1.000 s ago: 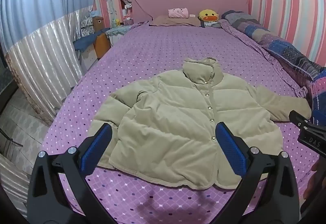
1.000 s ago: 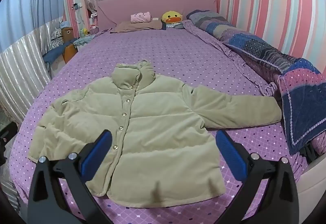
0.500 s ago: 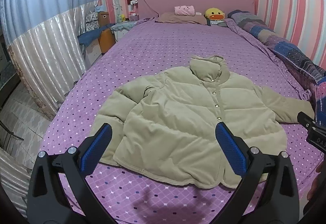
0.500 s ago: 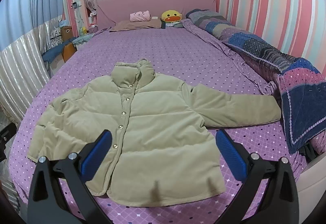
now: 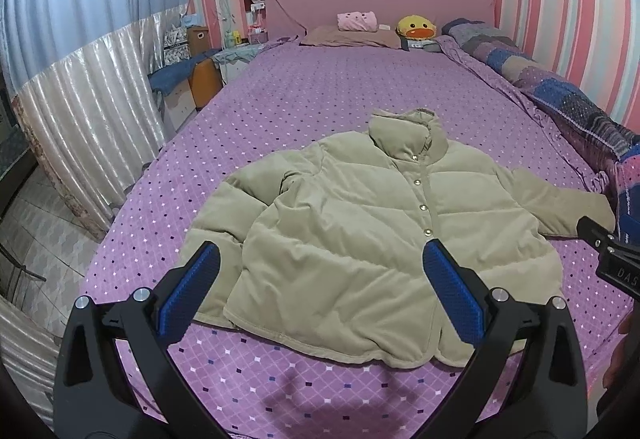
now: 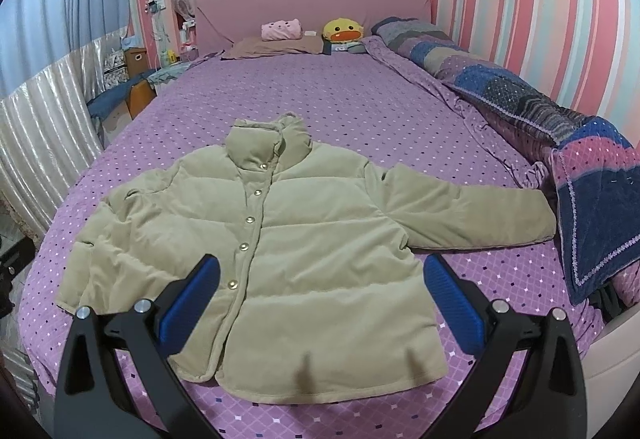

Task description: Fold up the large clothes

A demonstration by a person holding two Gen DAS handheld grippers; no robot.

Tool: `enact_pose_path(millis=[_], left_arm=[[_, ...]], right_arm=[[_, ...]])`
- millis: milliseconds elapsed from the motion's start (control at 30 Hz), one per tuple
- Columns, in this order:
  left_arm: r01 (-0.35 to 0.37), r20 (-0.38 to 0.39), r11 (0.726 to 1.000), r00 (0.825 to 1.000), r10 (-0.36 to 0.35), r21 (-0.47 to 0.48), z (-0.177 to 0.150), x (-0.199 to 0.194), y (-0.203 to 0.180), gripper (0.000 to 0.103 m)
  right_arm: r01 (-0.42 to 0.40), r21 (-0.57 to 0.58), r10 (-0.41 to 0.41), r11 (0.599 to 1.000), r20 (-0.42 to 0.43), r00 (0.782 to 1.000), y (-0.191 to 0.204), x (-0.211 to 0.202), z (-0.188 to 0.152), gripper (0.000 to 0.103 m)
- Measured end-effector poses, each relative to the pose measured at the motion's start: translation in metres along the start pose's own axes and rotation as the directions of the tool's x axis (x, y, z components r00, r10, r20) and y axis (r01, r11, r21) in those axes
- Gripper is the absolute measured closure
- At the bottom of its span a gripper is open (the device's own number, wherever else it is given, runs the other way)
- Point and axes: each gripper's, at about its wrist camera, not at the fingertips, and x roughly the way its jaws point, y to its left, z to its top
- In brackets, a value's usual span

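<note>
Khaki and padded, the jacket (image 5: 372, 235) lies spread flat, front up and snapped shut, on the purple dotted bed (image 5: 320, 99). The left gripper (image 5: 320, 293) hangs above the near edge of the bed with its jaws spread wide and nothing between them; through the gap shows the lower front of the jacket, the hem just ahead of the blue pads (image 5: 452, 295). One sleeve lies folded along the body beyond the left-hand jaw, and the other sleeve stretches out past the right-hand jaw toward a patchwork quilt (image 5: 560, 95) bunched along that side of the bed.

The right gripper (image 6: 320, 293) is likewise gaping and holds nothing. Between its jaws lie the jacket's hem and the bottom of the snap placket, with the collar (image 6: 268, 147) straight ahead and farther off. The outstretched sleeve (image 6: 468, 213) runs beyond the right-hand jaw, its cuff close to the quilt's edge.

Far ahead of both sets of jaws, at the pink headboard (image 6: 312, 11), sit a pink cushion (image 6: 280, 30) and a yellow duck plush (image 6: 343, 30).
</note>
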Motion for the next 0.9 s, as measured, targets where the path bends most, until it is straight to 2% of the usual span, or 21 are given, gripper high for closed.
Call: enact_pose_path(millis=[467,900], left_arm=[[-0.01,-0.012,0.999,1.0,0.01,-0.033,0.003,0.005,0.009,0.003],[-0.015,-0.006,1.0,1.0,0.015,-0.024,0.006,0.006,0.009,0.003]], right_arm=[[-0.013,-0.023,0.013,1.0,0.021,1.0,0.005,0.002,0.013,0.002],[-0.014,-0.02,0.014,1.0,0.011,1.0,0.008,0.007,0.01,0.002]])
